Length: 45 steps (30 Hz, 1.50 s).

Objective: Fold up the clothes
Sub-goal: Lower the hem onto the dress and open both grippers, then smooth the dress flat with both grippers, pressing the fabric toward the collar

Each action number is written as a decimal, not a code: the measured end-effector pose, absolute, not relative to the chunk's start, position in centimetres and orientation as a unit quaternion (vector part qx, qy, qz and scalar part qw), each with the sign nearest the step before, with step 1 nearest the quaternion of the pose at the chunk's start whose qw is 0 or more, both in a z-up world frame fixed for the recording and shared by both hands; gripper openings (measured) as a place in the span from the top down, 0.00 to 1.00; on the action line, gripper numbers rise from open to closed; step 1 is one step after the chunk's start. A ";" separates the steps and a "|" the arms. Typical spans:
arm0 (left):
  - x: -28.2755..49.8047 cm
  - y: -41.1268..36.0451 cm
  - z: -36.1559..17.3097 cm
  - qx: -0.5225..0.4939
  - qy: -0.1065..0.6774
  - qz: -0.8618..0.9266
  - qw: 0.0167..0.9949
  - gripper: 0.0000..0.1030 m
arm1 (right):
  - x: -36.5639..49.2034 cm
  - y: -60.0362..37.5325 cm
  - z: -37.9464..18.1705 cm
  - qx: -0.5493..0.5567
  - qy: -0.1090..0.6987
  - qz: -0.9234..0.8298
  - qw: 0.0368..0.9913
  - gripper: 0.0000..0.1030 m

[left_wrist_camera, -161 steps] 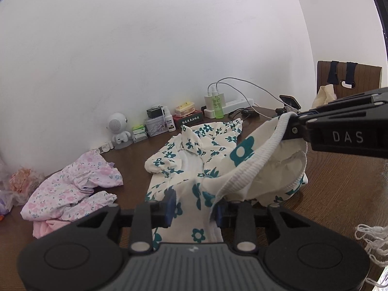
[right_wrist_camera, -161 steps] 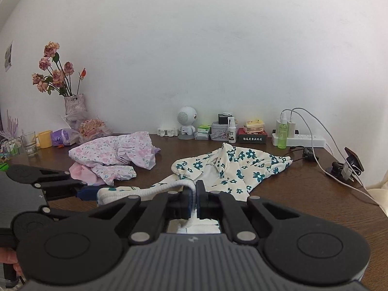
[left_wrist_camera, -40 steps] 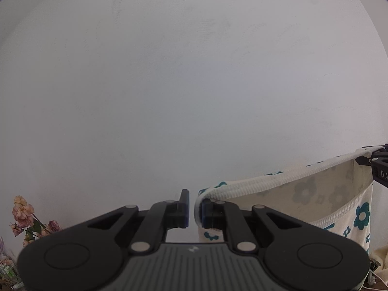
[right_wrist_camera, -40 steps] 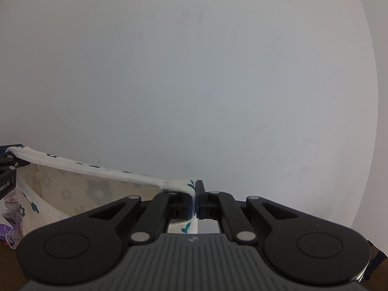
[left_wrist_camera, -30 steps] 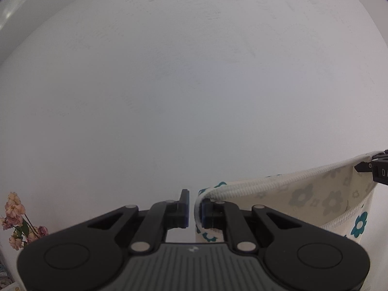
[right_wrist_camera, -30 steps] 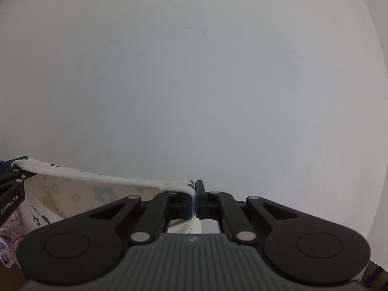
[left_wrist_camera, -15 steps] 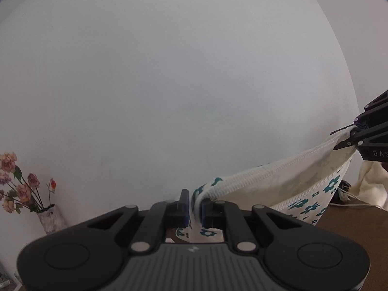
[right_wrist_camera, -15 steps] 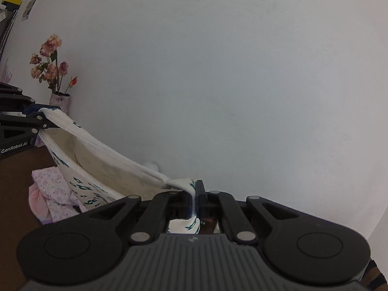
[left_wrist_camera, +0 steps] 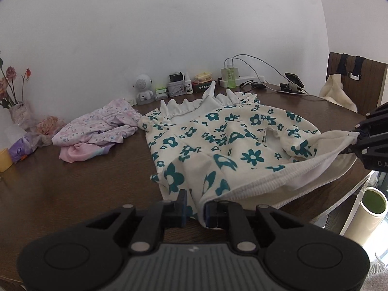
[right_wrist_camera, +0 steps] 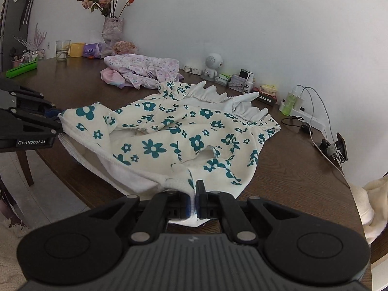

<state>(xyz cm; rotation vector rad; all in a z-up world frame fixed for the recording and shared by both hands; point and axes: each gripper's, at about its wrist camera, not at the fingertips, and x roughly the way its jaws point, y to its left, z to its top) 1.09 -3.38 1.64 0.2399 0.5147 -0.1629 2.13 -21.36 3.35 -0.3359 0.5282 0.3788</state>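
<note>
Pink clothes (left_wrist_camera: 97, 126) are lying far left on the table (left_wrist_camera: 72, 181), just beside the top (left_wrist_camera: 218, 133). Top, cream with teal flowers, is lying spread mid-table, frilled collar far, ribbed hem hanging at the near edge. Left gripper (left_wrist_camera: 194, 206) is parting its jaws; a hem corner is sitting between them against the right pad, gap on the left. Right gripper (right_wrist_camera: 193, 200) is clamping the other hem corner, jaws pinched tight on the cloth. Power strip (right_wrist_camera: 308, 116) is sitting far right.

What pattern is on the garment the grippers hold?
Teal flowers on cream floral garment, with a plain white frilled collar; clearest in the right wrist view.
</note>
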 end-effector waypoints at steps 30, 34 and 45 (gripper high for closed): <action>9.6 -2.0 5.8 0.169 0.326 -0.173 0.914 0.27 | 9.4 -28.8 7.1 0.034 0.358 0.276 0.891 0.44; 10.9 -2.5 3.1 0.206 0.373 -0.195 0.883 0.53 | 8.4 -29.4 6.8 0.022 0.365 0.287 0.886 0.44; 12.2 -3.0 3.1 0.246 0.363 -0.192 0.878 0.53 | 13.1 -29.5 5.2 0.025 0.373 0.234 0.898 0.47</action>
